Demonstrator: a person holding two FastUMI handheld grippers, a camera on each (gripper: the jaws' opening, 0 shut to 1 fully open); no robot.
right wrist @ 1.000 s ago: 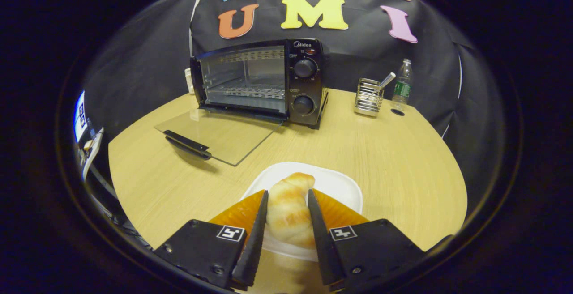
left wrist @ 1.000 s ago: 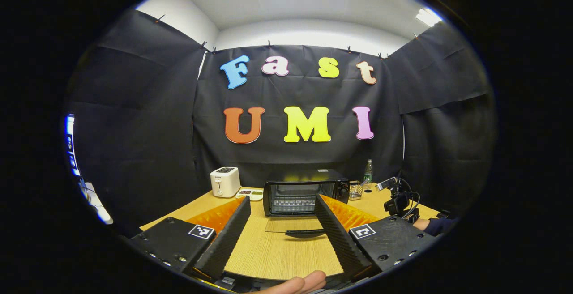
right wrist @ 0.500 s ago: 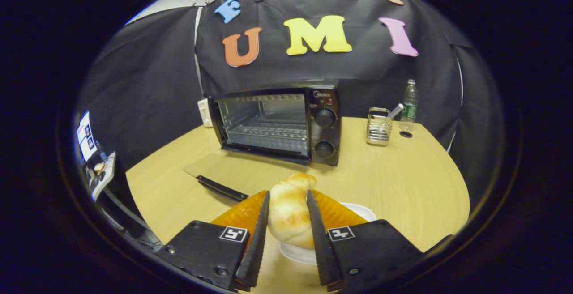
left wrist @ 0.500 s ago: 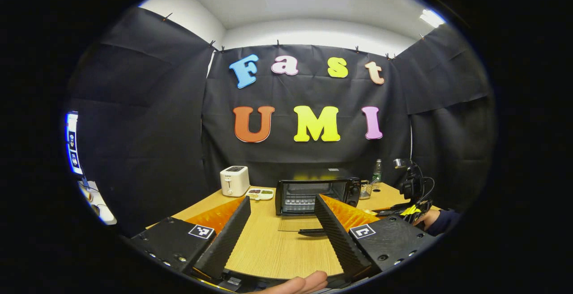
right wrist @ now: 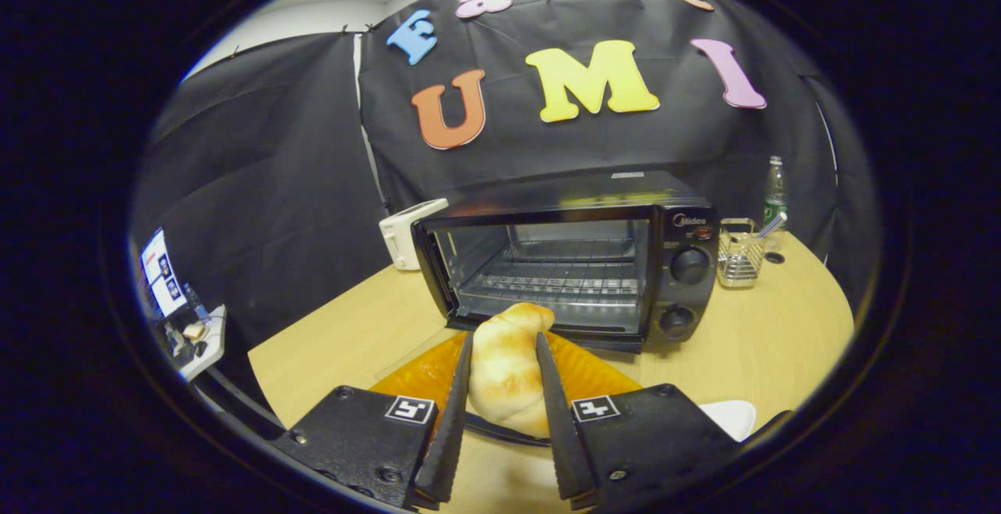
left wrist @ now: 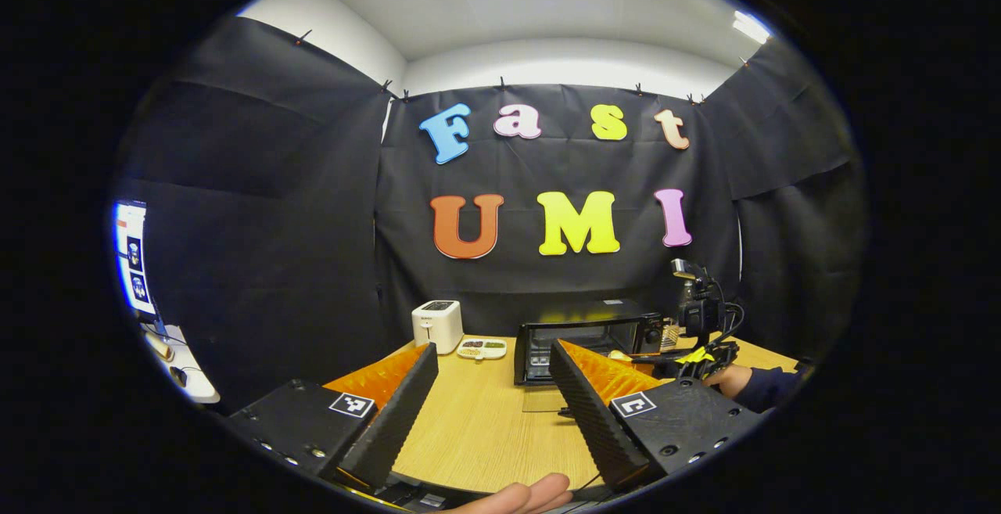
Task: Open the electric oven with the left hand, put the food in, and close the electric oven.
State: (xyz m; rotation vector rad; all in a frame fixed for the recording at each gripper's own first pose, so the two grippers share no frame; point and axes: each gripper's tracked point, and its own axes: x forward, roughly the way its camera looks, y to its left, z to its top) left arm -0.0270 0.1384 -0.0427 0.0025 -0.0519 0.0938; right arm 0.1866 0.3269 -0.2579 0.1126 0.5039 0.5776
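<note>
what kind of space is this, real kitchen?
Likely a staged recording booth, not a kitchen: black cloth walls, one wooden table with a toaster oven and toaster, a monitor at the side.

Recording booth w/ black cloth walls [left wrist: 258, 209]

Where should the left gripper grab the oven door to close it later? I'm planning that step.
Grip the black handle bar along the free front edge of the folded-down glass door, coming from the front and lifting; the hinge sits at the oven.
</note>
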